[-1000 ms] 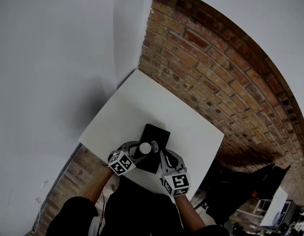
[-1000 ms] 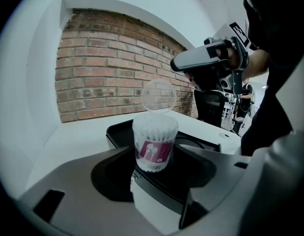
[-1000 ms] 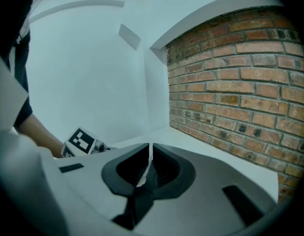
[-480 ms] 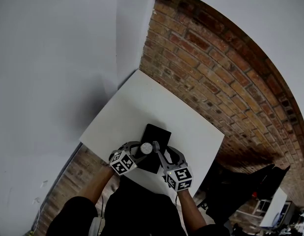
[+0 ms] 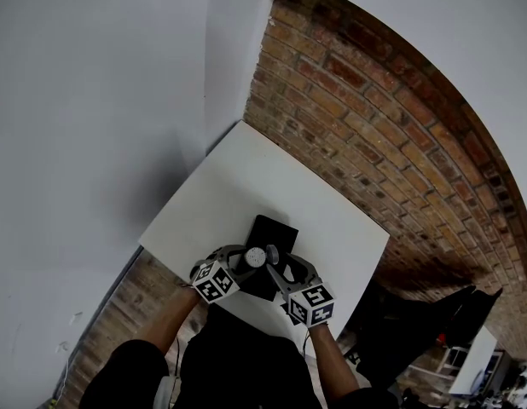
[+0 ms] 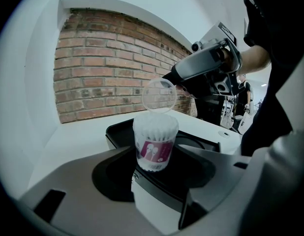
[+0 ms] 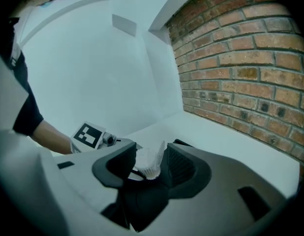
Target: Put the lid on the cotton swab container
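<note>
A clear cotton swab container [image 6: 156,141] with a purple label stands on a black tray [image 6: 117,132], full of white swabs. My left gripper [image 6: 157,157] is closed round its base and holds it upright. The clear round lid [image 6: 159,96] stands tilted on edge over the container's mouth. My right gripper [image 7: 149,157] is just above, its jaws opening. The lid's thin edge [image 7: 162,151] shows between them beside the right finger, no longer pinched. In the head view the container [image 5: 255,256] sits between both grippers near the table's front edge.
The white table [image 5: 246,177] stands in a corner, with a brick wall [image 5: 374,126] behind and to the right and a white wall on the left. The black tray [image 5: 276,230] lies near the front edge. Dark equipment stands on the floor at right.
My right gripper has moved forward and left to the container top, and its jaws have gone from shut to wide apart. The left gripper and container have stayed put.
</note>
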The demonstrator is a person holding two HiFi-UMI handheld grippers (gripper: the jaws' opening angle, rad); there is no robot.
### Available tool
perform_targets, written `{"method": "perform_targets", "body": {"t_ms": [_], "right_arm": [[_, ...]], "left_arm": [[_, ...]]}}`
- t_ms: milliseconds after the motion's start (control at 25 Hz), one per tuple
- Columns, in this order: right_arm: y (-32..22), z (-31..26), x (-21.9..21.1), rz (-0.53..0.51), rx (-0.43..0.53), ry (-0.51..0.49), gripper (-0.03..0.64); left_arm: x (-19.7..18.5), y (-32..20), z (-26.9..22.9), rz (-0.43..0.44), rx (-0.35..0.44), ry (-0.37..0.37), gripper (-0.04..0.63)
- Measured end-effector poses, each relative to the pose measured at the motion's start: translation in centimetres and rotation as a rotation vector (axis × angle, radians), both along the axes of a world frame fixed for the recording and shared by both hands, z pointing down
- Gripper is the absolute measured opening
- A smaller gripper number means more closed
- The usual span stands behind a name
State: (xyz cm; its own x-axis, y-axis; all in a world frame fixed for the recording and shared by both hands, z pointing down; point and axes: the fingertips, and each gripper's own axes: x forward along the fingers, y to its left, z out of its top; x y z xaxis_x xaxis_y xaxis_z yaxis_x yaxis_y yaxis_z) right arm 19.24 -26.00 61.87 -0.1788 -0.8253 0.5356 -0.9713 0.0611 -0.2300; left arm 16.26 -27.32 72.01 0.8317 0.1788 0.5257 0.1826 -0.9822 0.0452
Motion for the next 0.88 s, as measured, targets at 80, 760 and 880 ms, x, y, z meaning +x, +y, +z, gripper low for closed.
{"method": "perform_targets", "body": {"t_ms": [80,760,880], "right_arm": [[-0.1,0.0,-0.2,-0.003,-0.002,-0.005,0.187],[-0.8,0.4,-2.4,-0.067,-0.013,-0.1,0.186],[-1.0,0.4,-2.5,-0.07,-0.012,-0.111,0.186]], "left_arm": [[0.0,0.0,0.0,0.0,0.001,0.001,0.247],[0.2,0.0,0.0,-0.009,-0.007,0.0,0.247],[0.3,0.0,0.0,-0.012,-0.006,0.0,0.247]]}}
